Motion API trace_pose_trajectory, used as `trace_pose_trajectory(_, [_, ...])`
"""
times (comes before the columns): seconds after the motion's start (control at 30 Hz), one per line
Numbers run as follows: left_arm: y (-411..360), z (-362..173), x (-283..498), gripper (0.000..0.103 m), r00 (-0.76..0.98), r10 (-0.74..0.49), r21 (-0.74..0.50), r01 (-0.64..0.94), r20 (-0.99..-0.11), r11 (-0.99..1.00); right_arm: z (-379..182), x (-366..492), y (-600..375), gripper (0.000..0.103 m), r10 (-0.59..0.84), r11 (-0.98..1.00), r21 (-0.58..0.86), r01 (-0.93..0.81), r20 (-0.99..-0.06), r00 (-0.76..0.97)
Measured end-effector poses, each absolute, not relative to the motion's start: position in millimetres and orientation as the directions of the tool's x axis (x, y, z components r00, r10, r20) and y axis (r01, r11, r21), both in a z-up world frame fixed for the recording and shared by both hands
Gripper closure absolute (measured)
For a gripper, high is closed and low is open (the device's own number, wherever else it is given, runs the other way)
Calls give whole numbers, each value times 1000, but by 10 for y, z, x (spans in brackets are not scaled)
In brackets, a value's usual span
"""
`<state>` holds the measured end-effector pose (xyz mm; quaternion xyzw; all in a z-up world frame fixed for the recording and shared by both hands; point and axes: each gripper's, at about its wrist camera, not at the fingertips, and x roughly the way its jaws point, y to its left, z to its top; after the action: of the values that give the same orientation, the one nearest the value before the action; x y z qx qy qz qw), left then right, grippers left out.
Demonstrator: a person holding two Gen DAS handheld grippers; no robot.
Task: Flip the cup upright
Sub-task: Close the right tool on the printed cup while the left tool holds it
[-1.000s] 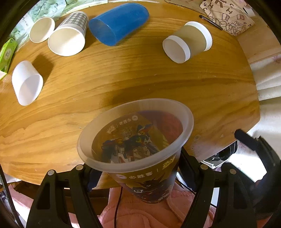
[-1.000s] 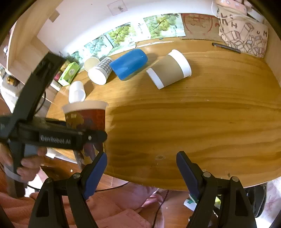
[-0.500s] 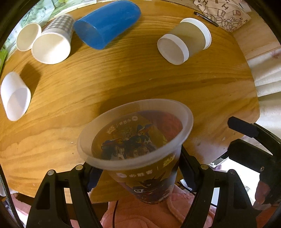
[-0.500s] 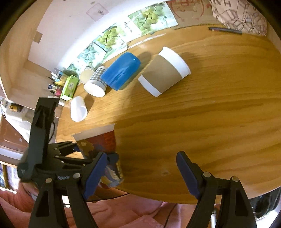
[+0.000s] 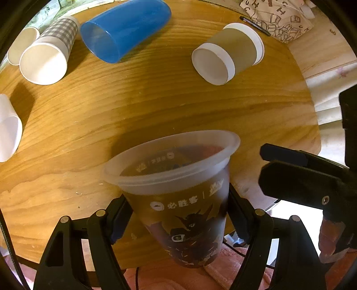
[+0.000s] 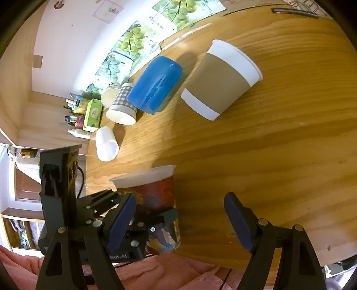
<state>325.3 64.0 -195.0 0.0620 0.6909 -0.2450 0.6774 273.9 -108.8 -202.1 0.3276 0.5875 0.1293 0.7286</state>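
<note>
My left gripper is shut on a printed plastic cup with a frosted rim and cartoon art. I hold it mouth up, nearly upright, above the near edge of the round wooden table. The same cup shows in the right wrist view, clamped by the left gripper at the lower left. My right gripper is open and empty, just right of the cup, over the table's near edge. It also shows in the left wrist view at the right.
Several cups lie on their sides on the far half: a brown-sleeved paper cup, a blue tumbler, a checked paper cup, a plain paper cup and a white cup. A pen and patterned pouch lie far right.
The left gripper has moved forward over the table edge and turned the printed cup more upright. The right gripper has come closer beside it and tilted down, still open.
</note>
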Motion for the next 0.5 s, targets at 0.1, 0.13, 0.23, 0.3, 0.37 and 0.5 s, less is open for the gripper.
trace_pose_trajectory(0.1, [701,-1942,3246,23,-75,-288,-293,414,-955,862,-2049,2799,-1063,21,595,737,647,195,-758,268])
trace_pose_trajectory(0.13, [727,-1935,3246,23,-79,-309,-314,412,-948,856,-2061,2815,-1055,21,603,731,654,196,-753,264])
trace_pose_trajectory(0.23, [776,-1919,3233,23,-86,-366,-368,405,-927,837,-2100,2865,-1029,21,630,711,675,199,-736,249])
trace_pose_trajectory(0.3, [757,-1932,3212,24,-85,-384,-385,401,-919,832,-2130,2899,-1005,21,647,699,687,198,-725,236])
trace_pose_trajectory(0.37, [778,-1925,3202,24,-82,-394,-391,409,-916,824,-2152,2924,-981,21,660,688,698,199,-716,228])
trace_pose_trajectory(0.5, [728,-1907,3082,24,-75,-398,-389,435,-914,812,-2206,2978,-929,21,684,672,713,202,-701,200])
